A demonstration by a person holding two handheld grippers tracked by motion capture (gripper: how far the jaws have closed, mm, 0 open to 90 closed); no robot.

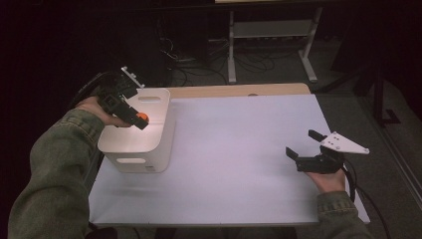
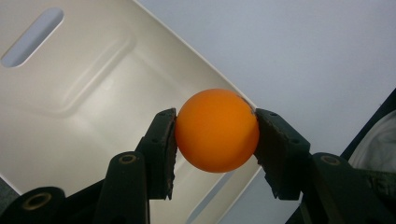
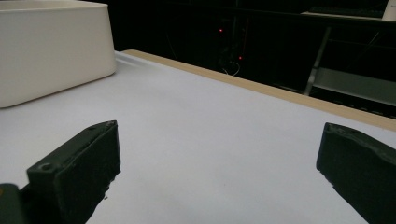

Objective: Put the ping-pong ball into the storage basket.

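An orange ball [image 2: 217,130] sits clamped between the two black pads of my left gripper [image 2: 215,133]. In the high view the left gripper [image 1: 141,119] holds that orange ball [image 1: 143,117] above the open top of a white bin [image 1: 159,144] at the table's left side. The bin's inside [image 2: 88,116] has a slot handle and looks bare beneath the ball. My right gripper [image 1: 301,143] rests low over the table's right side with its jaws wide apart and nothing between them; the same right gripper [image 3: 219,172] faces the bin [image 3: 51,51] across the white surface.
A white table top [image 1: 239,159] with a wooden far edge [image 1: 239,90] spreads between the bin and the right hand. Behind the table stand a metal frame [image 1: 271,45] and loose cables on a dark floor.
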